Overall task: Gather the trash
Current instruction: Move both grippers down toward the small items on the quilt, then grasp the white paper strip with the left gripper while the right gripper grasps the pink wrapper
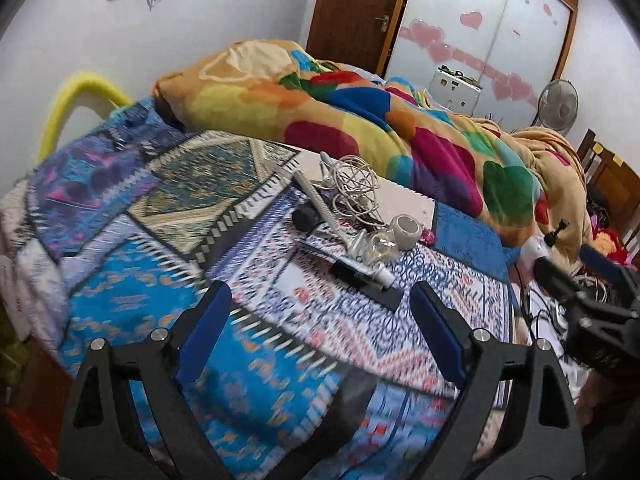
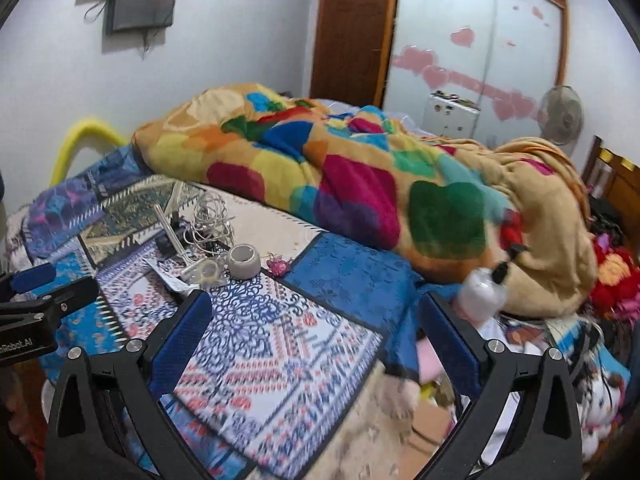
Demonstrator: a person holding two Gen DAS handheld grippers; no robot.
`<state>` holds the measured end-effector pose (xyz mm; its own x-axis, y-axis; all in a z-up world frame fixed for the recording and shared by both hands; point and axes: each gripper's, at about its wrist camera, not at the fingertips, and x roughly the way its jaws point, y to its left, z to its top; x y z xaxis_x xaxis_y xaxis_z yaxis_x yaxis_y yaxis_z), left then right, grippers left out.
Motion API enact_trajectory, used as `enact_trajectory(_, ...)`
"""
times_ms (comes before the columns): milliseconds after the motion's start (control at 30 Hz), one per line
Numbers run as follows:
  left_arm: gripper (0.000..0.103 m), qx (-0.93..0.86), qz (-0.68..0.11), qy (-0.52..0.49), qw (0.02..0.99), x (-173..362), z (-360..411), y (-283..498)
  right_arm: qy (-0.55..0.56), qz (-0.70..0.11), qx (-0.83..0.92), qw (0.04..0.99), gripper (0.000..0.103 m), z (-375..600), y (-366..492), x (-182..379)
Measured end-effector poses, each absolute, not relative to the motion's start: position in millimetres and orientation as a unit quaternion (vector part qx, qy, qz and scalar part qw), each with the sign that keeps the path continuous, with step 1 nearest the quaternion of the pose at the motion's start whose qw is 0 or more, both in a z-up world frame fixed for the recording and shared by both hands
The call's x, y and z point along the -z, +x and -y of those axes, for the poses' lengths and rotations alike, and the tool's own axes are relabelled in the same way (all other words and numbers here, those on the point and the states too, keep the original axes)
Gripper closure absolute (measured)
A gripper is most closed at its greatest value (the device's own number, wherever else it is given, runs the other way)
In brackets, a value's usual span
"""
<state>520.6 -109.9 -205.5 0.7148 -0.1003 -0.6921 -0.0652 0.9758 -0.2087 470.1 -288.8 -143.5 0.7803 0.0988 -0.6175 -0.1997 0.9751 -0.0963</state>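
Note:
A heap of small clutter lies on the patterned bedspread: a tangle of white cable, a grey tube, a grey ring-shaped cup, a clear plastic piece and a black flat item. My left gripper hovers open just short of the heap, nothing between its blue pads. My right gripper is open and empty over the bed's near corner, with the cup and cable ahead to its left. A white bottle with a black cap lies by its right finger.
A colourful quilt is bunched across the back of the bed. A pink trinket sits beside the cup. Toys, cables and boxes crowd the floor at the right. A fan, a wardrobe and a door stand behind.

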Motion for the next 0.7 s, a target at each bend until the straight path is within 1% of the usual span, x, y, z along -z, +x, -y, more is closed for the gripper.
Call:
enact_trajectory(67, 0.012, 0.006, -0.383, -0.115, 0.917, 216, 112, 536, -0.075, -0.336, -0.090, 0.935, 0.002, 288, 488, 154)
enact_trajectory(133, 0.012, 0.001, -0.390, -0.115, 0.914, 225, 115, 548, -0.057, -0.360, -0.108, 0.925, 0.010, 290, 510, 167)
enact_trajectory(267, 0.012, -0.001, -0.404, -0.118, 0.907, 242, 119, 569, -0.022, -0.399, -0.131, 0.907, 0.017, 291, 544, 188)
enact_trajectory(300, 0.012, 0.000, -0.406, -0.120, 0.906, 246, 119, 573, -0.014, -0.408, -0.138, 0.902, 0.023, 291, 551, 193)
enact_trajectory(333, 0.015, 0.001, -0.407, -0.125, 0.905, 250, 120, 577, -0.007, -0.424, -0.147, 0.893, 0.030, 289, 564, 203)
enact_trajectory(367, 0.021, 0.005, -0.408, -0.128, 0.904, 252, 121, 580, -0.007, -0.424, -0.147, 0.893, 0.033, 289, 564, 203)
enact_trajectory(433, 0.028, 0.016, -0.411, -0.128, 0.902, 257, 125, 585, -0.003, -0.439, -0.152, 0.885, 0.041, 288, 574, 210)
enact_trajectory(500, 0.037, 0.027, -0.417, -0.127, 0.899, 263, 128, 592, 0.000, -0.449, -0.161, 0.879, 0.046, 286, 582, 216)
enact_trajectory(533, 0.044, 0.034, -0.419, -0.134, 0.897, 265, 129, 595, -0.001, -0.452, -0.162, 0.877, 0.054, 285, 585, 219)
enact_trajectory(600, 0.054, 0.046, -0.414, -0.154, 0.896, 265, 128, 597, 0.000, -0.455, -0.166, 0.875, 0.057, 285, 588, 222)
enact_trajectory(633, 0.065, 0.051, -0.412, -0.158, 0.896, 265, 129, 598, -0.001, -0.448, -0.169, 0.878, 0.057, 284, 588, 221)
enact_trajectory(667, 0.072, 0.060, -0.412, -0.161, 0.895, 264, 130, 599, -0.001, -0.448, -0.173, 0.877, 0.059, 285, 590, 221)
enact_trajectory(700, 0.076, 0.063, -0.411, -0.163, 0.895, 264, 131, 599, 0.001, -0.448, -0.176, 0.877, 0.061, 284, 595, 221)
